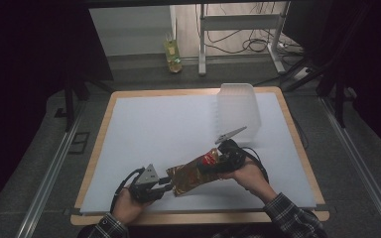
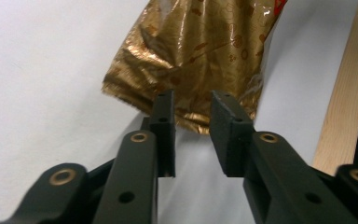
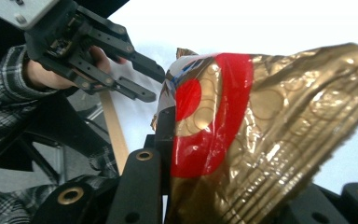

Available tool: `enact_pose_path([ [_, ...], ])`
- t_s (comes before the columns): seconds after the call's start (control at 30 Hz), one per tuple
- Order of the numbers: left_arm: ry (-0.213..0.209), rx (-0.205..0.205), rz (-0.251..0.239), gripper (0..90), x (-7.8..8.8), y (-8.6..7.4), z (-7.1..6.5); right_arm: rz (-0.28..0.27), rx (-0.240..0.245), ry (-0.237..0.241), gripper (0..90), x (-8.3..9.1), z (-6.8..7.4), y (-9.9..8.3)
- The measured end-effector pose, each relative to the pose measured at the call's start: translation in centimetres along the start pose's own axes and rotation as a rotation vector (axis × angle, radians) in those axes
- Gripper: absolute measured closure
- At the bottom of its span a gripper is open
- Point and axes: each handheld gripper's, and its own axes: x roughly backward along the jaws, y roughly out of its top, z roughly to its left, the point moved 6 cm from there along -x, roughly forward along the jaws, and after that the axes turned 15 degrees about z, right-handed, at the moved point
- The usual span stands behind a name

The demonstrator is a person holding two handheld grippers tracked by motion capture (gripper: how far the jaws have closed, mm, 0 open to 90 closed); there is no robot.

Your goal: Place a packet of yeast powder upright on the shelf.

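A gold foil snack bag (image 1: pixel 193 174) with a red mark near its top lies slanted over the white mat, lifted at its upper end. My right gripper (image 1: pixel 217 163) is shut on that upper end; in the right gripper view the bag (image 3: pixel 270 116) covers most of the jaws, and one black finger (image 3: pixel 164 126) presses against the foil. My left gripper (image 1: pixel 163 187) is at the bag's lower end. In the left gripper view its jaws stand apart (image 2: pixel 193 105), and the crumpled bottom edge of the bag (image 2: pixel 196 51) lies just beyond the tips, not pinched. The left gripper (image 3: pixel 151 86) also appears in the right gripper view.
A translucent plastic container (image 1: pixel 237 111) stands at the back right of the white mat (image 1: pixel 163 124). The table's wooden border (image 1: pixel 297 148) frames the mat; its near edge (image 2: pixel 345 93) runs close to my left gripper. A bottle (image 1: pixel 172 54) stands on the floor beyond.
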Motion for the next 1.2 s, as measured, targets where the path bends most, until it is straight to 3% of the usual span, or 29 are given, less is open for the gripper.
enact_pose_path([
  [0.33,0.097,0.016,-0.036,30.1,0.2,0.0,1.0,-0.013,0.070,-0.092,71.6,2.4,-0.3,0.6],
  [0.57,0.131,0.068,-0.050,11.2,0.7,-0.2,2.0,-0.020,0.119,-0.154,71.6,4.2,-0.7,1.0],
  [0.73,0.118,0.100,-0.055,5.6,0.7,-0.3,2.4,-0.030,0.145,-0.200,71.5,5.4,-1.0,1.5],
  [1.03,0.171,0.078,-0.056,1.5,0.6,-0.4,2.6,-0.019,0.233,-0.277,71.6,7.9,-1.2,2.7],
  [1.2,0.156,0.101,-0.097,0.0,1.0,-0.3,2.9,0.000,0.290,-0.307,71.6,8.9,-1.6,3.1],
])
